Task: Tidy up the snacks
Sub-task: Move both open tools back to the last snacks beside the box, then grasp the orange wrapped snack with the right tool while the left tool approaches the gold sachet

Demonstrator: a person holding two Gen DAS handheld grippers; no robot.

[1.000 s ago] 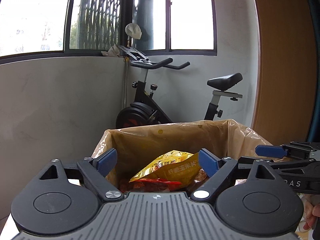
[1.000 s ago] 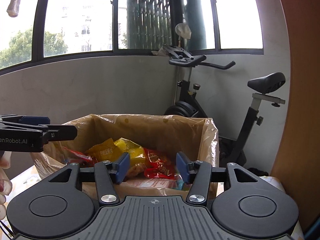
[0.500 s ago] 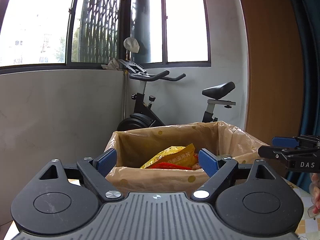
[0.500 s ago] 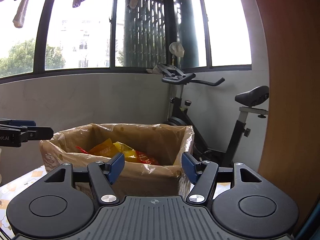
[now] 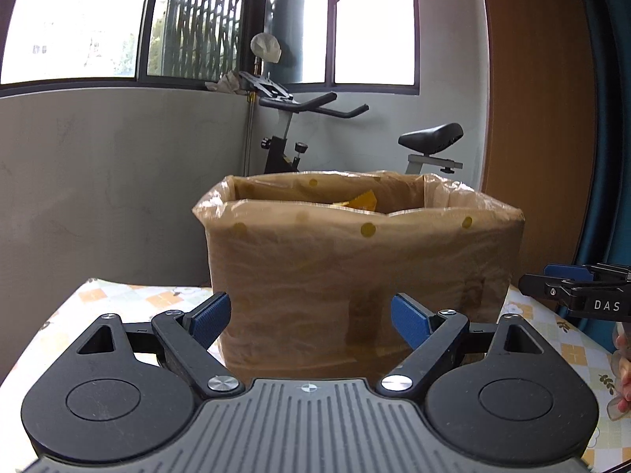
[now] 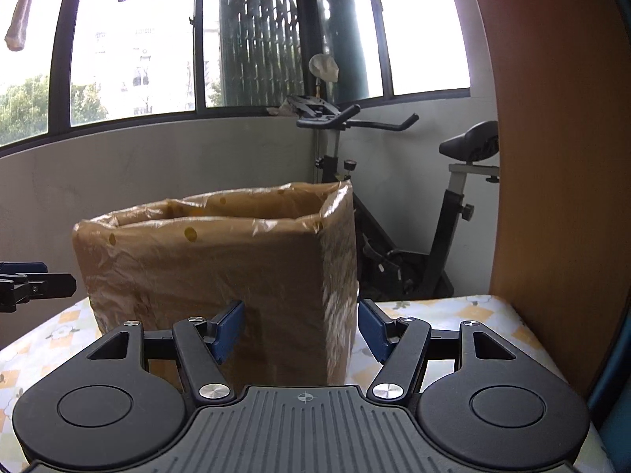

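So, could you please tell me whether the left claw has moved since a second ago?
Yes: the left claw dropped and backed away from the box.

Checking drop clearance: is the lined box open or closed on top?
Open. The lined box has its liner folded over the rim, and a yellow snack packet peeks out.

Light: we see daylight through windows (image 5: 374, 19) beyond the fingers, glass blown white.
Blur: bag (image 5: 363, 272) slightly soft.
Edges: fisheye bends the frames around us.
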